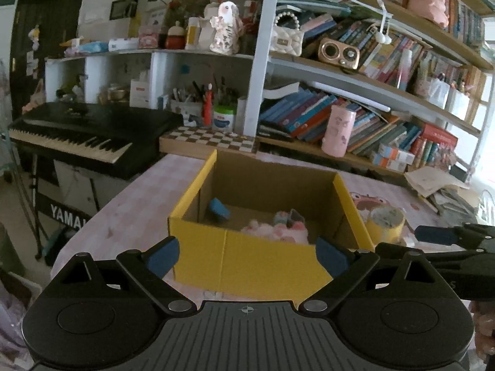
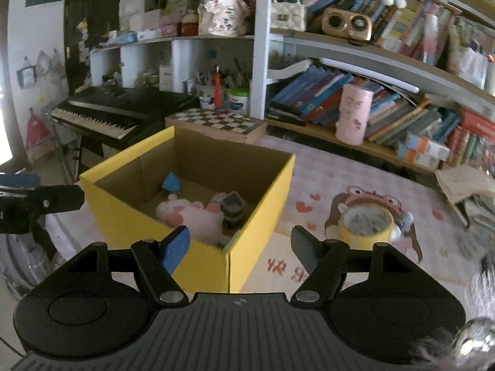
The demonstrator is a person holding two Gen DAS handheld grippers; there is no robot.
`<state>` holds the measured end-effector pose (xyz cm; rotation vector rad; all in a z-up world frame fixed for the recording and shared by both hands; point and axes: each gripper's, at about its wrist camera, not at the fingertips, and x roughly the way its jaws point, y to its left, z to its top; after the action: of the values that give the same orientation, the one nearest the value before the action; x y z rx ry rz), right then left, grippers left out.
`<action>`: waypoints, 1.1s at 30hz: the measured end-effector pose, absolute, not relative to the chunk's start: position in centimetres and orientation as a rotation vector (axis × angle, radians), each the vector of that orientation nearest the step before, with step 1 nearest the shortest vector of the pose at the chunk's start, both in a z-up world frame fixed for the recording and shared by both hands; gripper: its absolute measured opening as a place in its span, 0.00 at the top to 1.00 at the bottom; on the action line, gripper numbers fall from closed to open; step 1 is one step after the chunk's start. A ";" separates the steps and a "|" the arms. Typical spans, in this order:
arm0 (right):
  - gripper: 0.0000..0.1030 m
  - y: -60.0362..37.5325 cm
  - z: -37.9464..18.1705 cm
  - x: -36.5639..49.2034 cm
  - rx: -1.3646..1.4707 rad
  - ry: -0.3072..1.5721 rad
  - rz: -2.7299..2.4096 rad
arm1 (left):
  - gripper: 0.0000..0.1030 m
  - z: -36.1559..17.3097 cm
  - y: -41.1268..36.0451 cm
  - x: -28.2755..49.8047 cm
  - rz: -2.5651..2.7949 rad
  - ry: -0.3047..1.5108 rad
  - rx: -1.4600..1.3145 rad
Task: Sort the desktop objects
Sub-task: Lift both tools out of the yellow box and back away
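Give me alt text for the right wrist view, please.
The right gripper hangs open and empty before a yellow cardboard box holding a pink plush toy, a blue item and a small dark container. A yellow tape roll sits outside on the pink tablecloth.

Ahead of the left gripper (image 1: 247, 255), the yellow box's (image 1: 263, 266) near wall hides the lower part of the pink plush toy (image 1: 275, 232). The small items behind the toy are too blurred to identify. To its right, the other gripper (image 1: 445, 236) runs off the picture's edge.
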<state>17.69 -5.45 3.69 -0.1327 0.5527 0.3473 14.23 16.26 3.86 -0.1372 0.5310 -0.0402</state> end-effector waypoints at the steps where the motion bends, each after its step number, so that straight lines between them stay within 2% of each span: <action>1: 0.32 -5.5 3.6 17.1 -0.130 0.553 0.340 | 0.06 3.8 16.4 13.8 -0.044 0.530 -0.138; 13: 0.32 -6.5 2.1 10.8 -0.048 0.555 0.242 | 0.06 2.7 16.2 9.0 -0.053 0.534 -0.123; 33: 0.29 -6.2 -0.5 4.8 -0.092 0.587 0.168 | 0.06 0.4 14.9 4.6 -0.090 0.590 -0.117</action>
<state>4.79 -6.18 -0.55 -0.0925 0.5871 0.1680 4.62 14.87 0.42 -0.1168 0.5899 -0.0903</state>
